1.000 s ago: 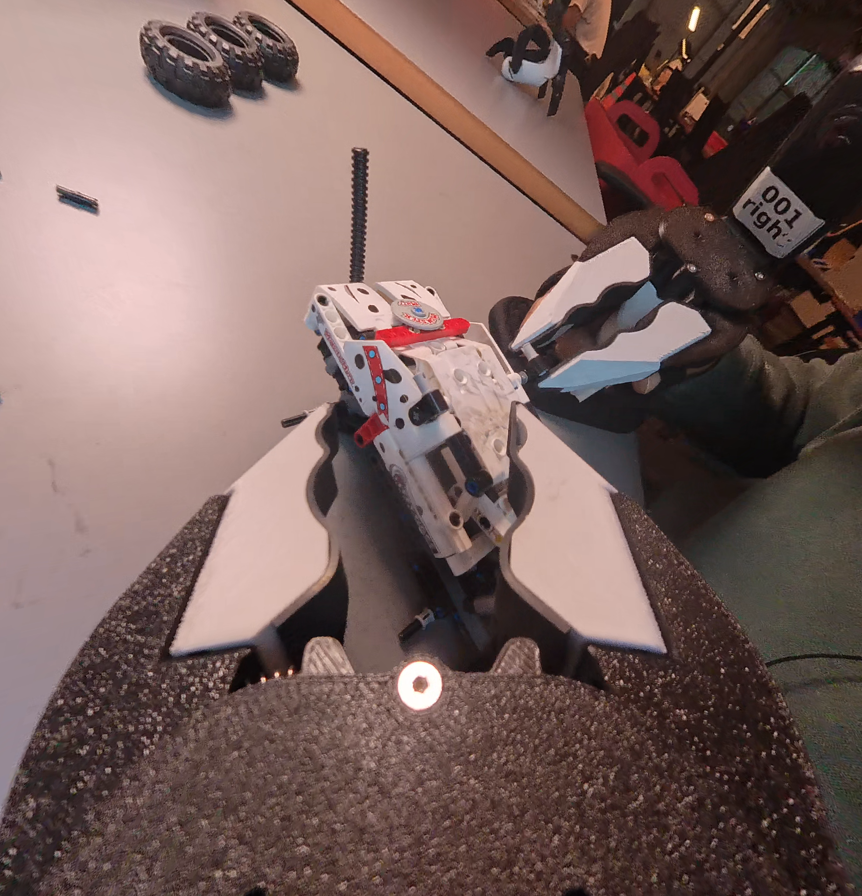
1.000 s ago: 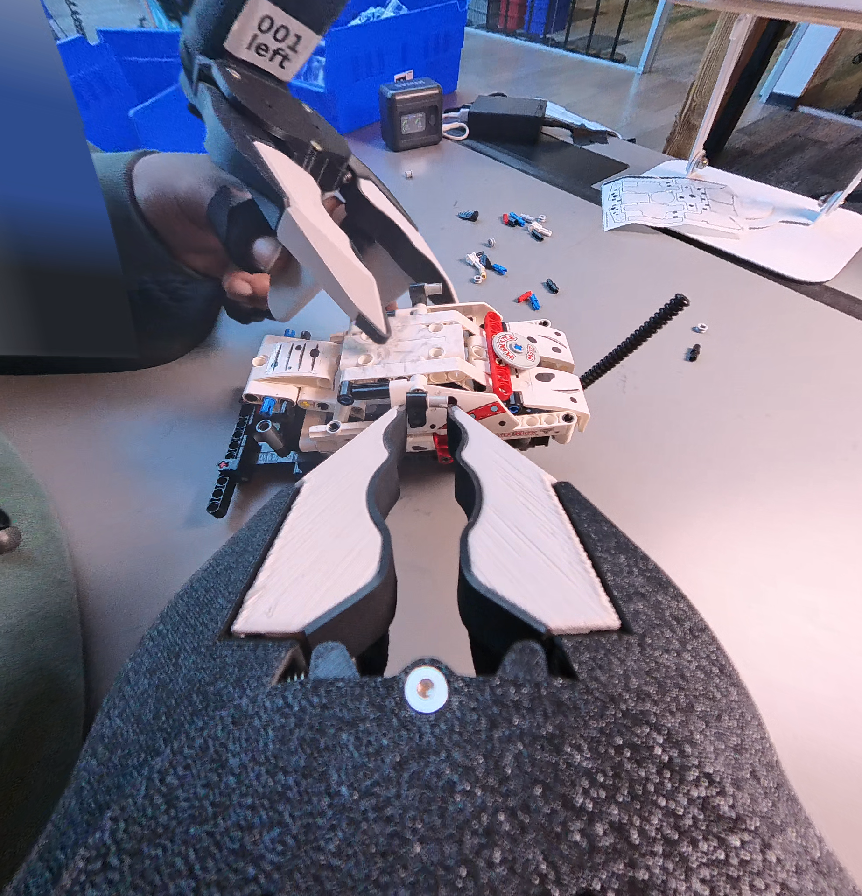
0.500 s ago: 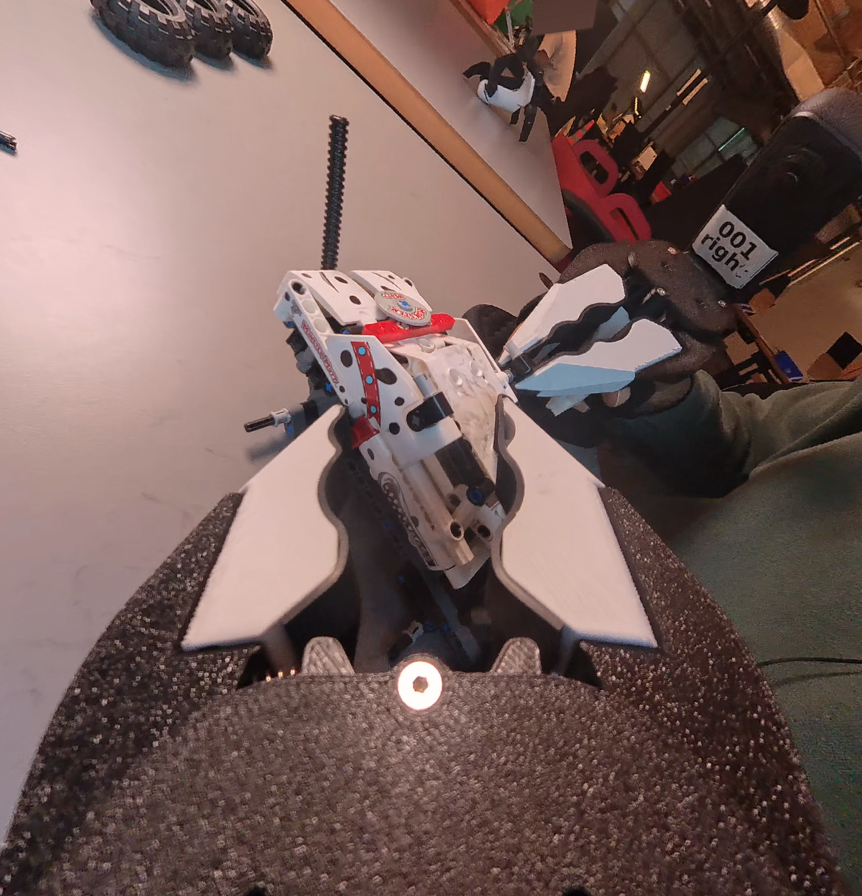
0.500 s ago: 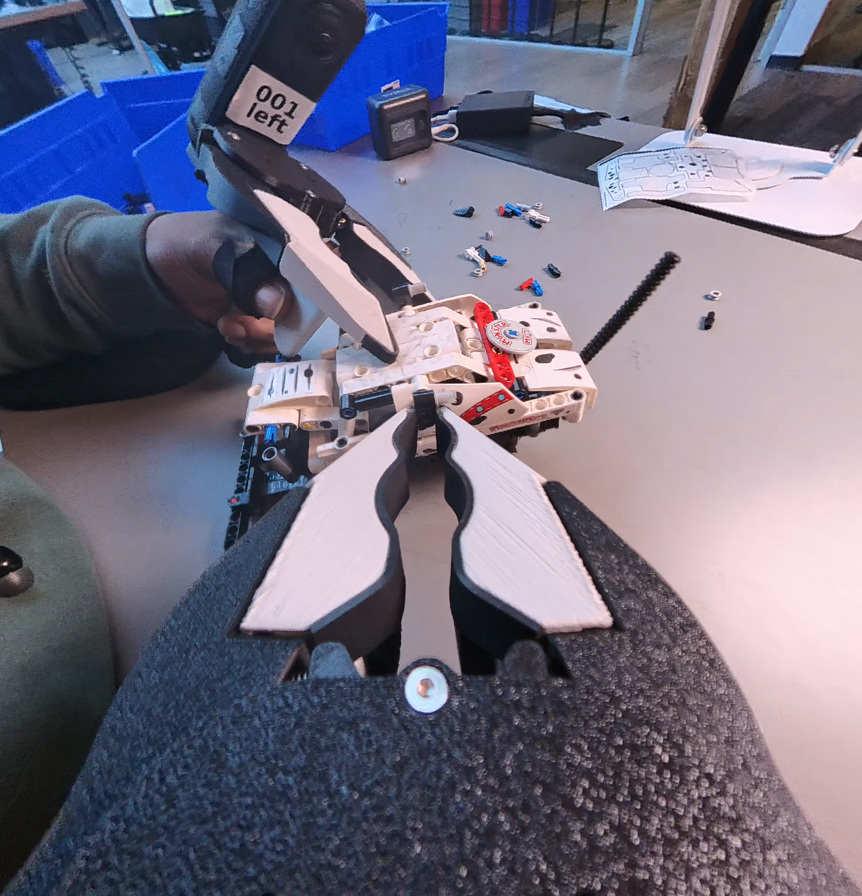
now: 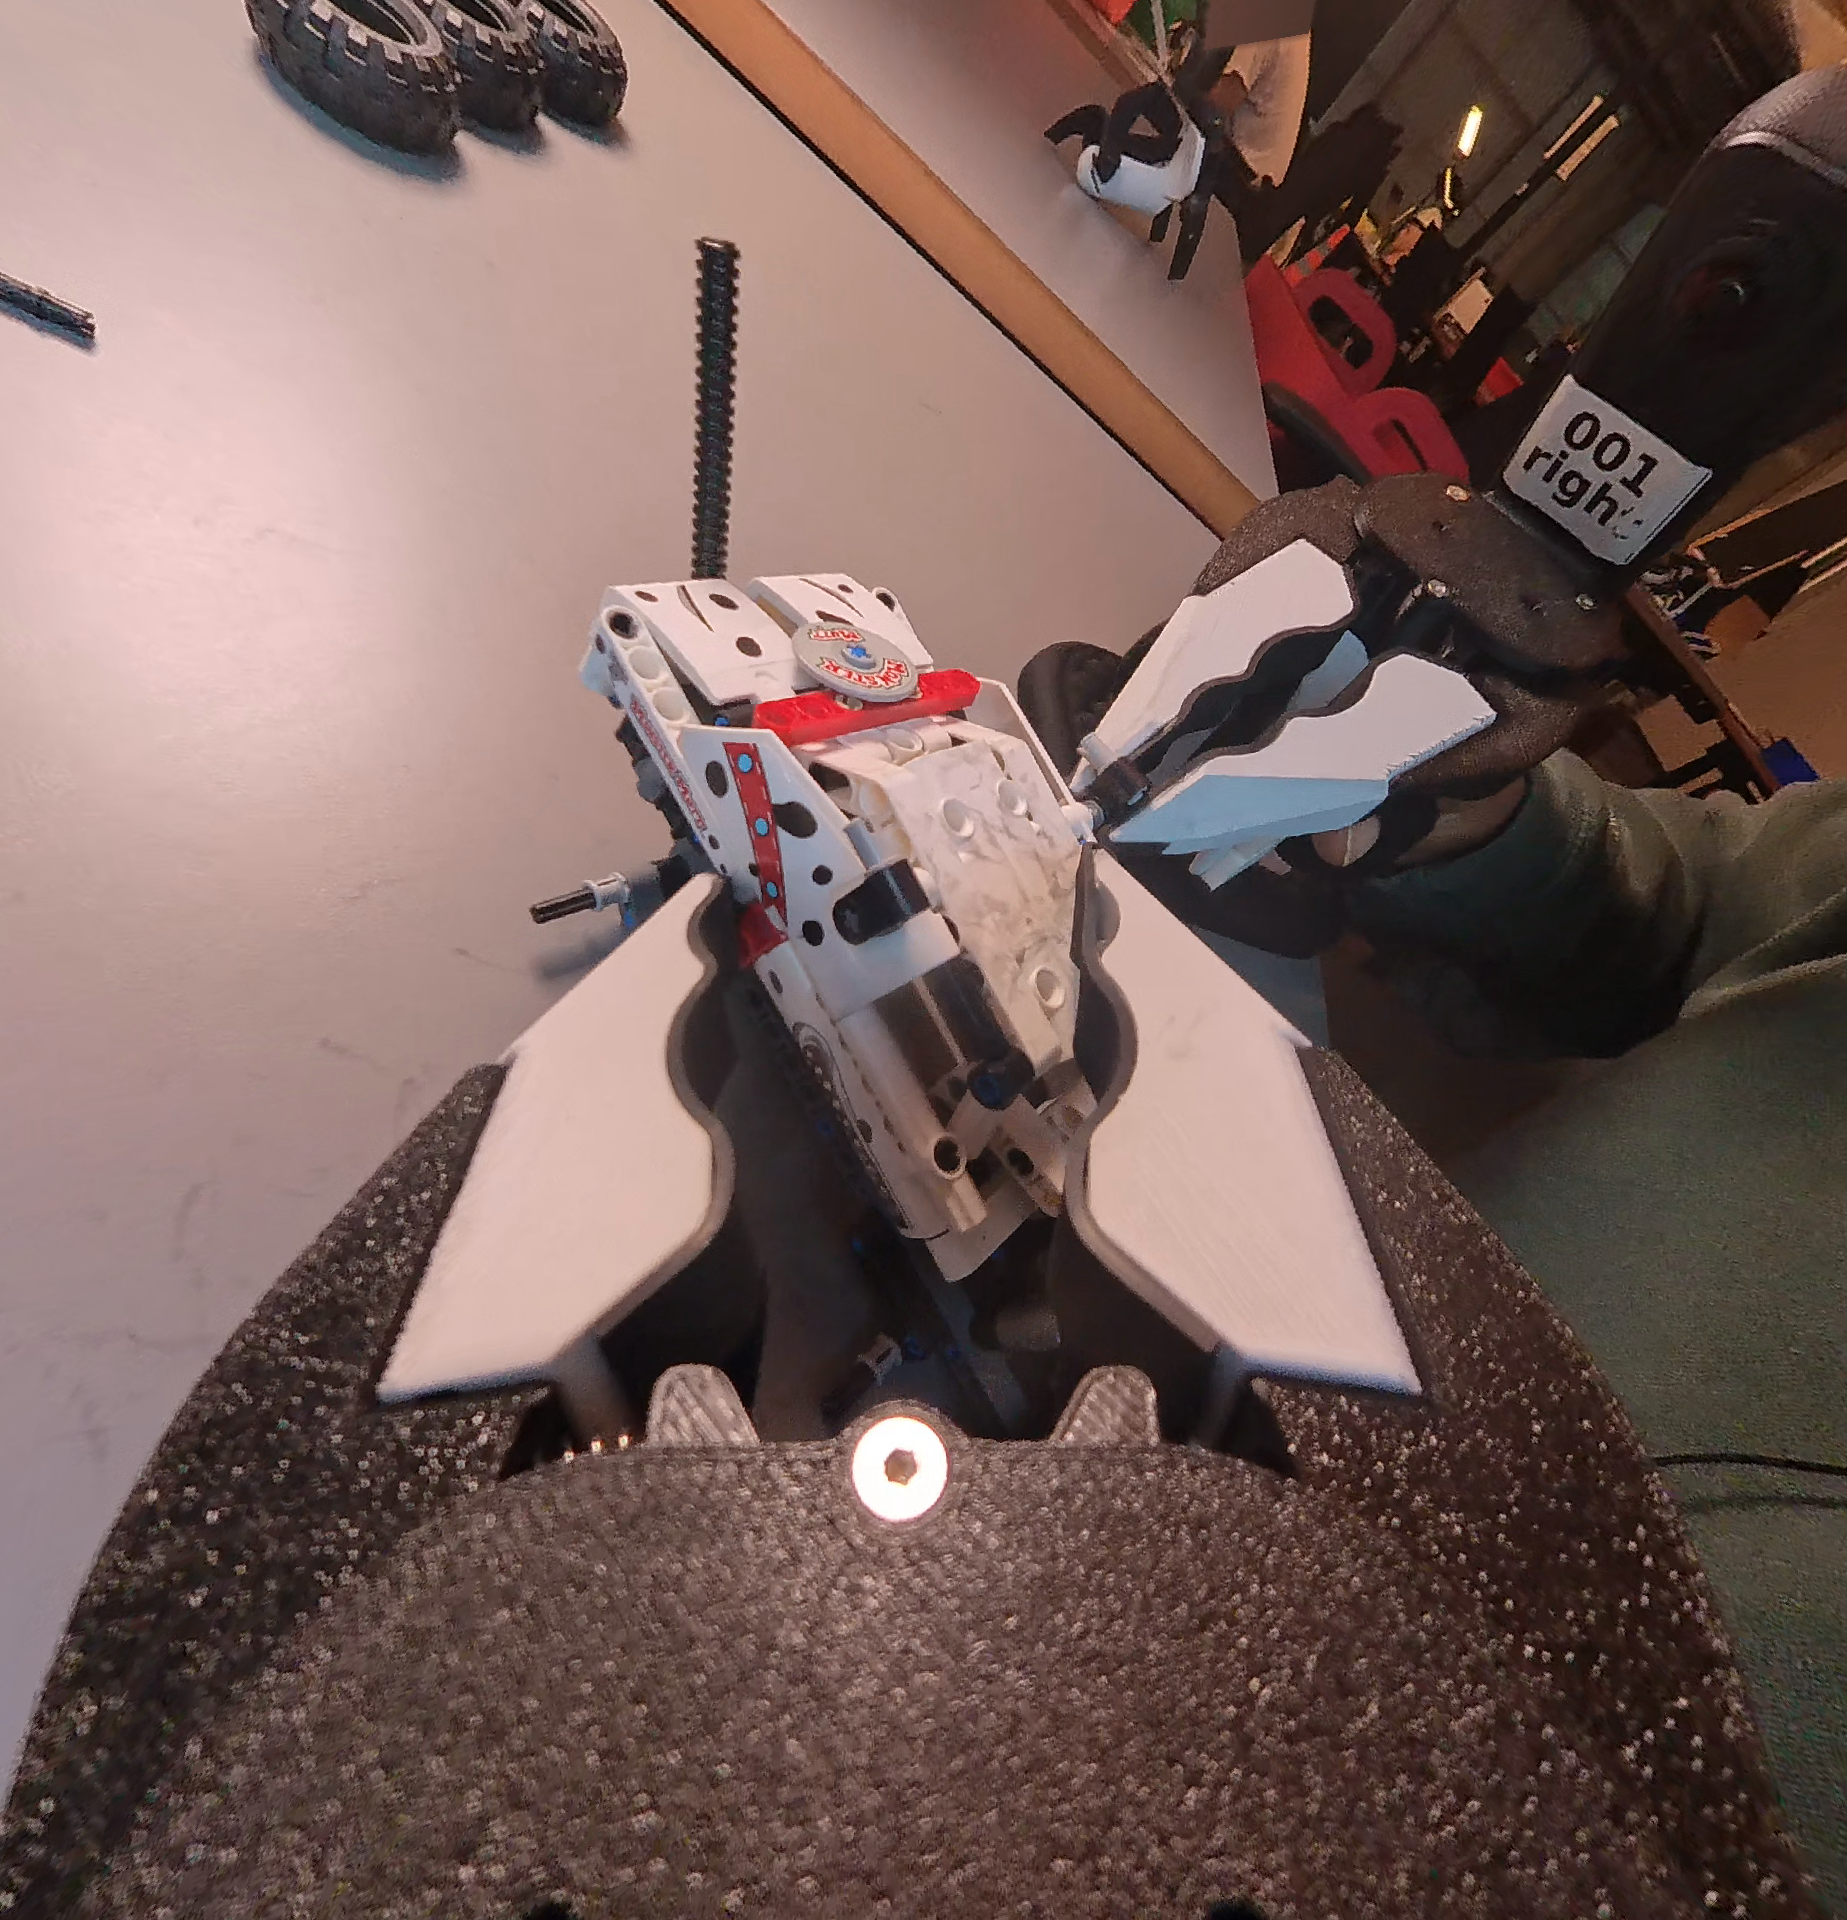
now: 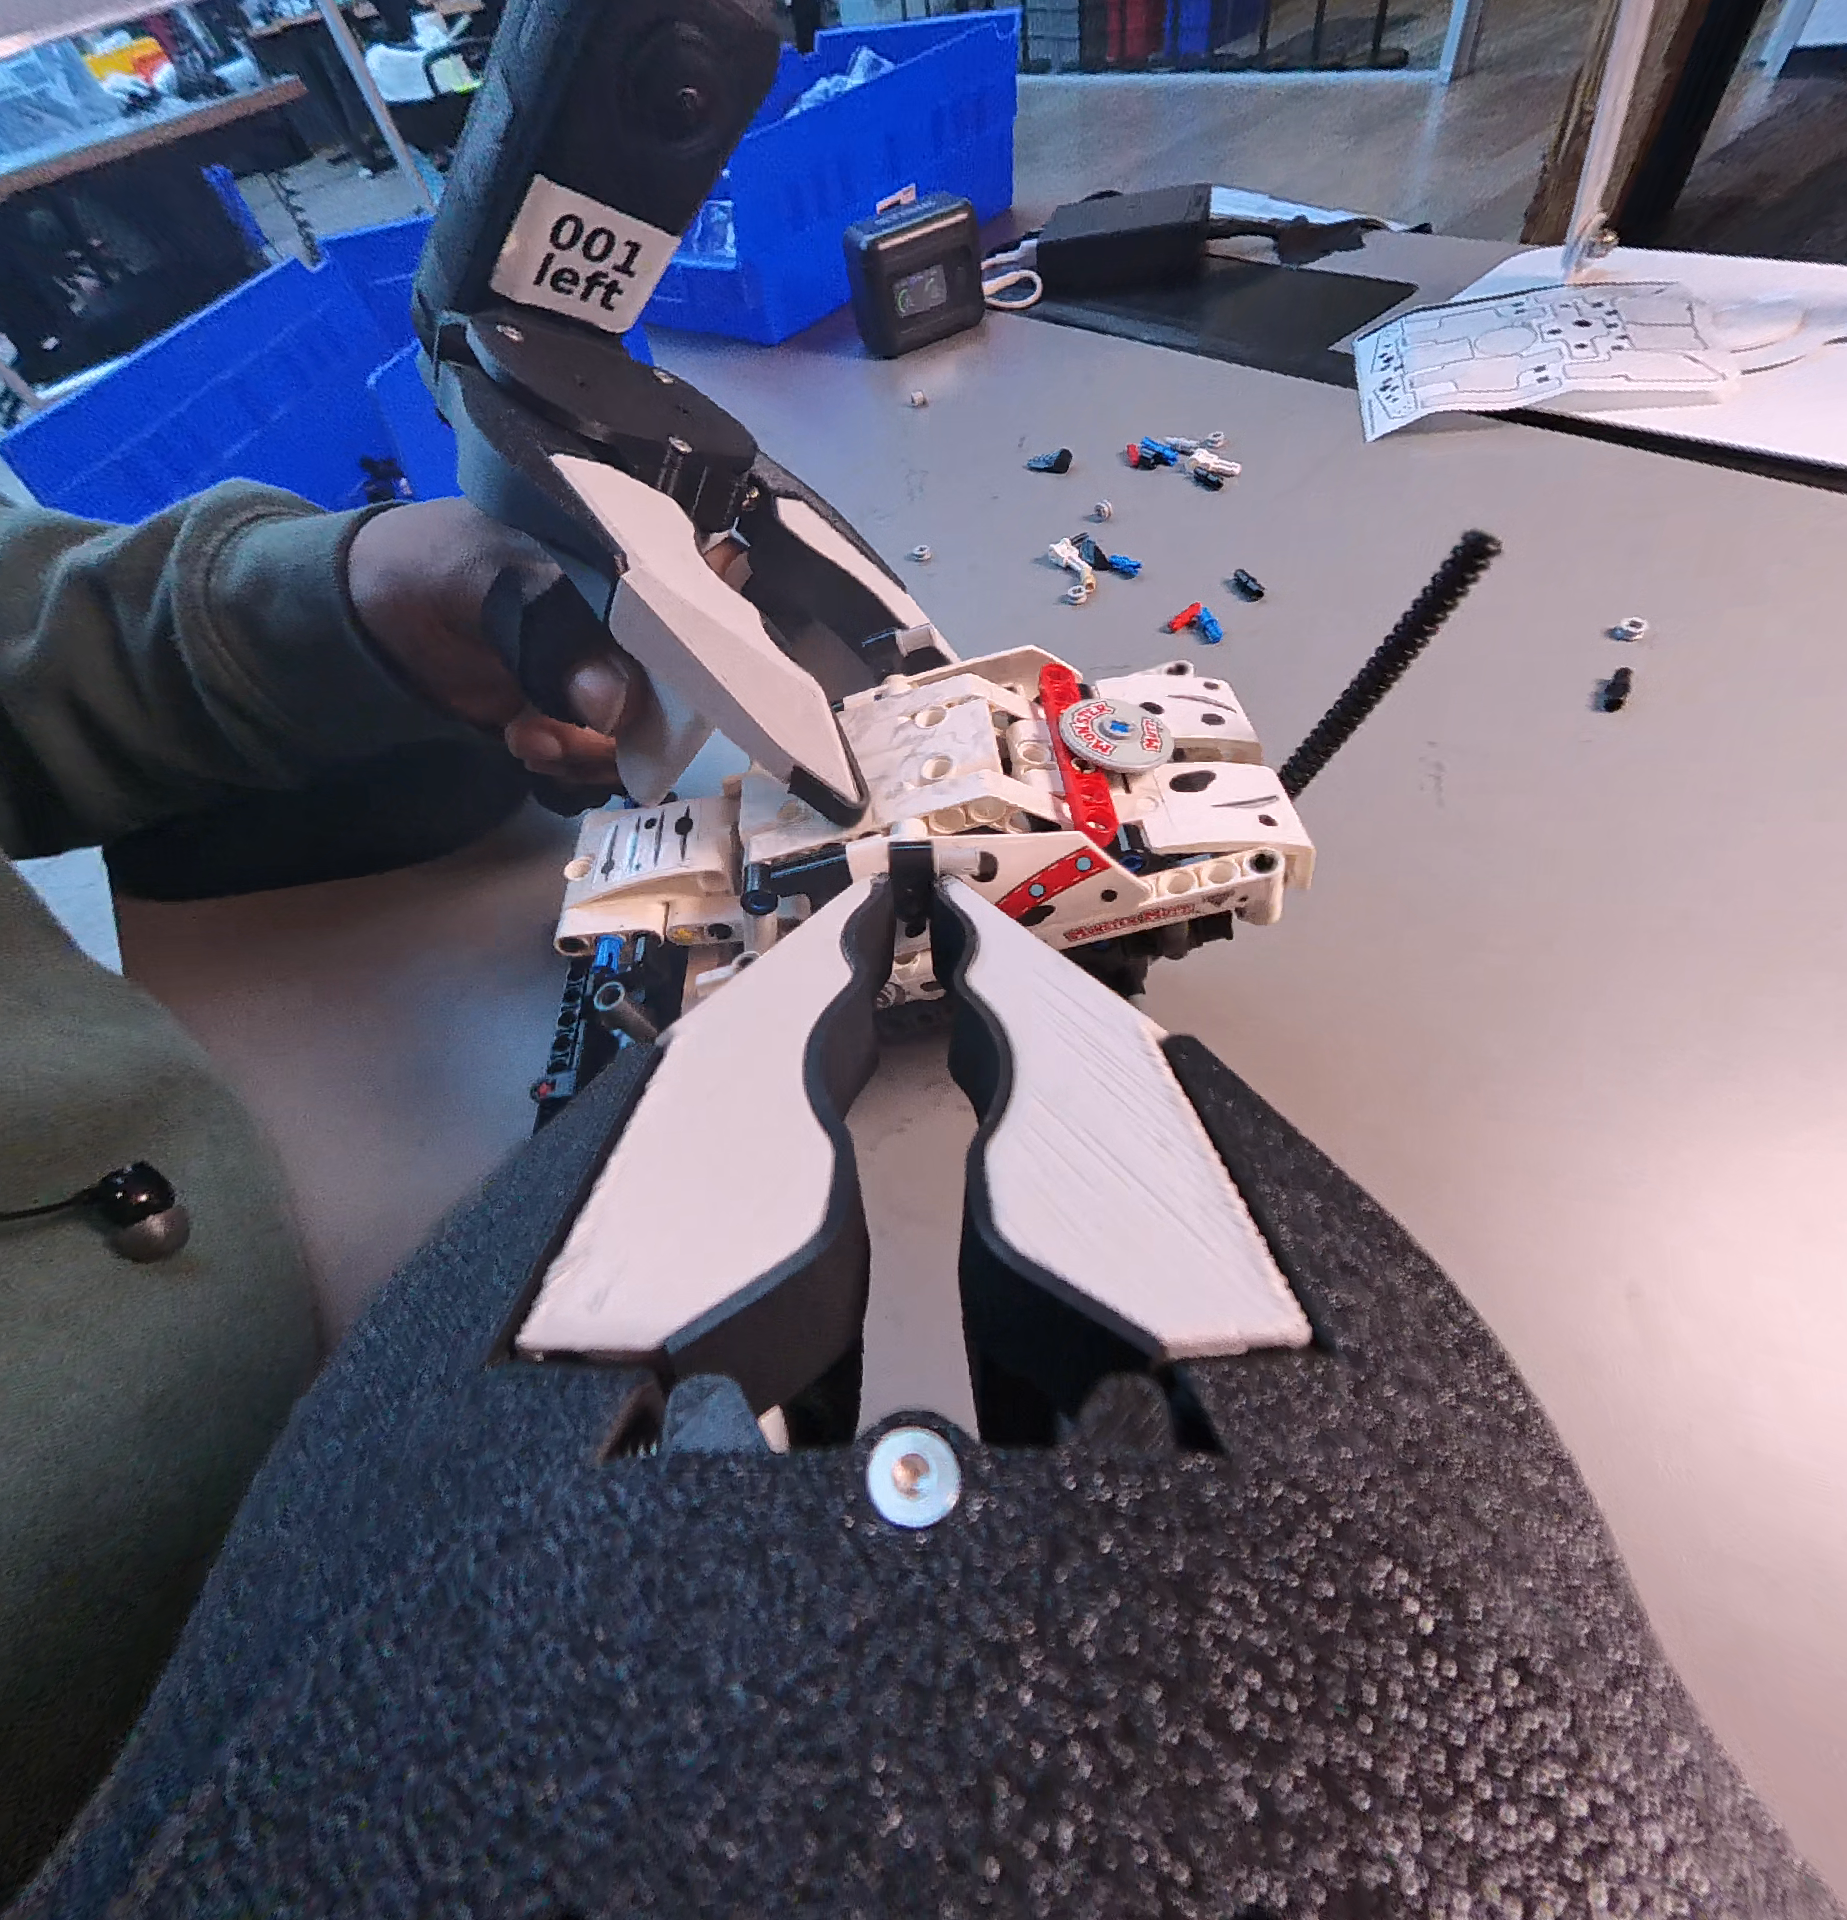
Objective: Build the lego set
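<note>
The left gripper [image 5: 903, 904] clamps its white fingers around the half-built white plastic brick vehicle with red trim [image 5: 877, 894], bracing it on the grey tabletop [image 5: 275, 623]. The right gripper [image 6: 911, 883] pinches a small black pin [image 6: 908, 864] at the model's near side. To seat it well, I'd say push straight along the pin's axis while the left holds firm, since any twist could pop the side panels; three black rubber tyres [image 5: 451, 52] wait well apart.
</note>
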